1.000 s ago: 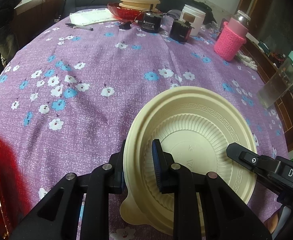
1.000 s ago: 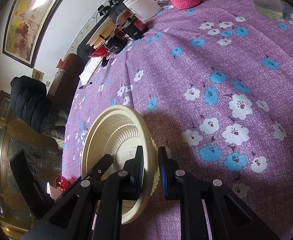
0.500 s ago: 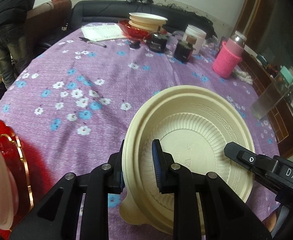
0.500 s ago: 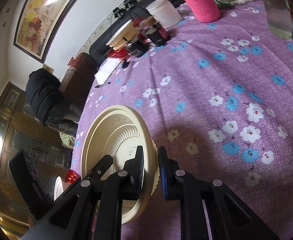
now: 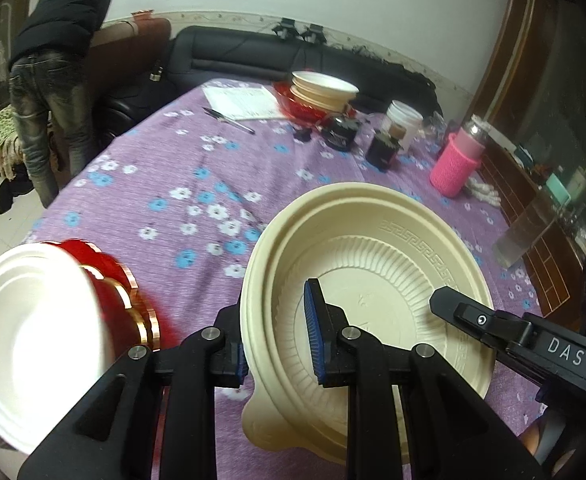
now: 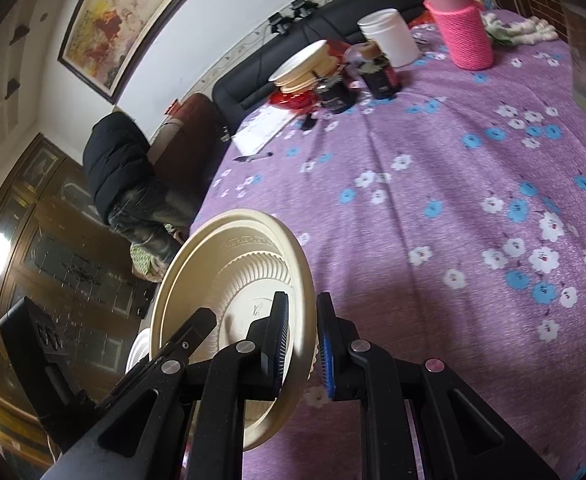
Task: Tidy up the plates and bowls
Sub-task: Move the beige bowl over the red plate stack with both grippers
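Both tongs are pinching one cream bowl (image 5: pixel 373 264) by opposite rims, holding it tilted above the purple table (image 5: pixel 197 184): left tongs (image 5: pixel 279 336) on its left edge, right tongs (image 6: pixel 301 344) on its right. Light, thin plastic, it is probably flexing easily; the rim grip suits it. White bowl (image 5: pixel 33 336) is lying nearby.

Cream bowl (image 5: pixel 377 264): round, ribbed inner wall, key-pattern band under the rim, small tab at the near edge; held tilted above the purple surface (image 5: pixel 197 184), rim pinched on two sides. White bowl (image 5: pixel 33 340): glossy, blurred, at lower left, beside red plates (image 5: pixel 133 300) with gold rims. Far back on the surface: stack of cream bowls (image 5: pixel 323 90) sitting on a red dish (image 5: pixel 293 106).
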Demonstrator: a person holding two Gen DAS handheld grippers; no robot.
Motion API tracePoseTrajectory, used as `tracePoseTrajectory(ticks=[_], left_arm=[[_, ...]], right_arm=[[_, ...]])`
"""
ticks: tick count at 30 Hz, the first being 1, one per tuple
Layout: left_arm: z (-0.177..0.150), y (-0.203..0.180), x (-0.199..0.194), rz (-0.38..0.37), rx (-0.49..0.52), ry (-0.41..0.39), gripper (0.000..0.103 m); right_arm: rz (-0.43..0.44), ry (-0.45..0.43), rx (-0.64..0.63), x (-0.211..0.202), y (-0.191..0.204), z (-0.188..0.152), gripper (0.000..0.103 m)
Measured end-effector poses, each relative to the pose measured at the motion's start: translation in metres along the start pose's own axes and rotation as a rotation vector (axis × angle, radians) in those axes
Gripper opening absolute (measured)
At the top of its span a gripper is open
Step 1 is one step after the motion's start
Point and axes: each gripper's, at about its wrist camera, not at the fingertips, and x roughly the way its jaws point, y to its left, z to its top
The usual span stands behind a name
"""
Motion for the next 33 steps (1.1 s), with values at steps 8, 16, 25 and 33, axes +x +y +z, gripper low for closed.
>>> tracePoseTrajectory(ticks=[8,16,25,33], left_arm=[[-0.004,0.037,-0.031,0.042,-0.05,-0.038,0.02],[-0.009,0.08,-0.059,0.104,-0.121,-0.082,0.02],[-0.013,0.116,-0.076,0.149,-0.183,-0.114,0.02],[-0.016,0.138,-0.084,0.173,-0.2,-0.126,0.02]], right_arm=[[0.047,0.009,-0.08,0.004,0.047,-0.009,0.014],[0.11,0.044,-0.163,0.02,0.1,-0.025,0.014],[0.141,0.078,-0.243,0.035,0.146,-0.042,0.016],[0.157,0.102,-0.275,0.045,0.171,-0.056,0.017]])
